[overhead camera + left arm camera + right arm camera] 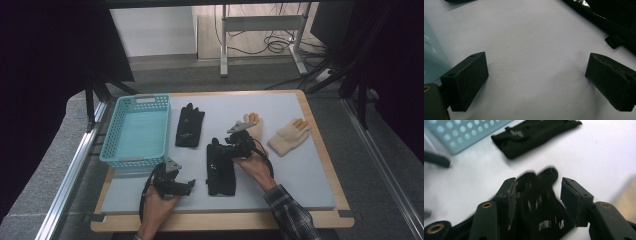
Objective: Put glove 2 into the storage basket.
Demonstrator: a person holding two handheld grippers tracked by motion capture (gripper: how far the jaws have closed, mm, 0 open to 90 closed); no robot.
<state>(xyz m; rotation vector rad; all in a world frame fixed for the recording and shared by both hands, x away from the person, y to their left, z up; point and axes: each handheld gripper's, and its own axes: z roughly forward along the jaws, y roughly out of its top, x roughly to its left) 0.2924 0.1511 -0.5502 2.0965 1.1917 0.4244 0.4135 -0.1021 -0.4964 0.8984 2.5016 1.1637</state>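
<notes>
1. Grey-padded tabletop (300, 165), seen from above, with a turquoise basket (137, 131) as the landmark at its far left.
2. Just right of the basket: one black glove (189, 126), lying flat.
3. Further right of the basket and nearer the person: a second black glove (220, 170), flat, fingers pointing away.
4. Well right of the basket: two cream gloves (289, 136) with orange fingertips, side by side.
5. Right tool (223, 148) over the fingers of the nearer black glove (537, 202), jaws partly spread on either side of them, not yet clamped.
6. Left tool (190, 184) just in front of the basket, low over bare padding, jaws spread wide, holding nothing.
</notes>
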